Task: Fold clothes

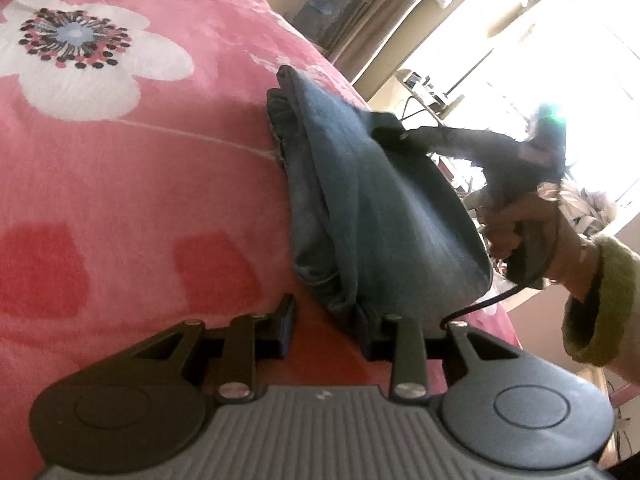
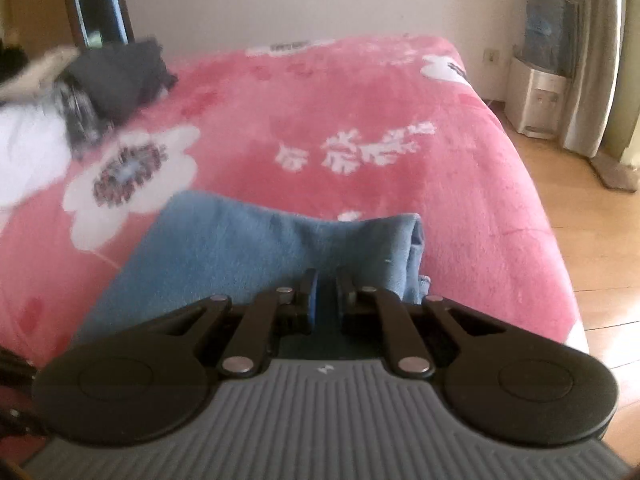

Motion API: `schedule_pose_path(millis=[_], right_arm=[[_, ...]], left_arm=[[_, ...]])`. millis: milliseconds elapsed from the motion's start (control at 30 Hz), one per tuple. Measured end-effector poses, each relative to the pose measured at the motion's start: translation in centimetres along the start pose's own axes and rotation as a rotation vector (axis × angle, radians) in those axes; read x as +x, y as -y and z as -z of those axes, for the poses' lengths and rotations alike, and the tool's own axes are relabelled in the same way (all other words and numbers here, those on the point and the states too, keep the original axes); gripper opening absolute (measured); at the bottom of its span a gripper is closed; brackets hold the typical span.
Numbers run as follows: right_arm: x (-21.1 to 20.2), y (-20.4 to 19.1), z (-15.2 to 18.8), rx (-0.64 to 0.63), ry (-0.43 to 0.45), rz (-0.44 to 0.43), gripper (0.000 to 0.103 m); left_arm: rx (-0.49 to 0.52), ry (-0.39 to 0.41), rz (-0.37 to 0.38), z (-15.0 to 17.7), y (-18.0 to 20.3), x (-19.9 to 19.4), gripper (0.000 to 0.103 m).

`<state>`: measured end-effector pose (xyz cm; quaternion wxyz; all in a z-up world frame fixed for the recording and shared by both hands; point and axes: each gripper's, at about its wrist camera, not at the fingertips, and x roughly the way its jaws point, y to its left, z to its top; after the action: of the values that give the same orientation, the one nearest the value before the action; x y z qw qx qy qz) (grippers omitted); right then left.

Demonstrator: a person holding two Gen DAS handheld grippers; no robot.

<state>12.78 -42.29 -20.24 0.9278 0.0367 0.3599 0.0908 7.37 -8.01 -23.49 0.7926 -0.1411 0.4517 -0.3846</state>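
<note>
- Left wrist view: the soft blue denim-like cloth (image 1: 360,208) lies in a bunched, partly folded heap on the pink fleece blanket with white flowers (image 1: 120,160), near the bed's edge.
- The left gripper (image 1: 326,330) stands partly apart. One finger touches the near end of the cloth, the other sits on bare blanket. It cannot be told if it really pinches anything.
- Further off, the right gripper (image 1: 394,134) lifts a top corner of the cloth, held by a hand (image 1: 532,236) in a green sleeve (image 1: 600,300).
- Right wrist view: the right gripper (image 2: 324,292) is clenched on a thin edge of the blue cloth (image 2: 224,248), which hangs and sags from it over the pink blanket (image 2: 360,100).
- A pile of dark and white clothes (image 2: 80,88) waits at the far left.
- The cloth looks floppy and a bit heavy, not breakable and not slippery. It will droop, so corners and seams look best to grab, one in each gripper.
</note>
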Motion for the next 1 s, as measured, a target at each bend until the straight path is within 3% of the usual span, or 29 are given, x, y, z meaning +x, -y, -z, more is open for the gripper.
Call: schedule_pose_path(millis=[200,400,633,833,1000], right_arm=[[-4.0,-0.9,-0.2,-0.004,0.048,0.013,0.009],[-8.0,0.5,2.4,0.143,0.051,0.005,0.01],[-11.0,0.7,4.8,0.25,0.036,-0.011,0.014],[-11.1,-0.2,5.1,0.255,0.014,-0.028,0.016],[-11.5,-1.5,4.6,0.206,0.019,-0.036,0.022]], left_arm=[[-0.069,0.029,-0.021,0.3,-0.2,-1.5,0.037],[-0.072,0.046,-0.048,-0.5,-0.4,-1.7,0.039],[-0.103,0.128,-0.1,-2.0,-0.7,-2.8,0.044],[-0.047,0.189,-0.143,-3.4,1.2,-4.7,0.057],[0.035,0.211,-0.135,-3.5,3.8,-5.7,0.061]])
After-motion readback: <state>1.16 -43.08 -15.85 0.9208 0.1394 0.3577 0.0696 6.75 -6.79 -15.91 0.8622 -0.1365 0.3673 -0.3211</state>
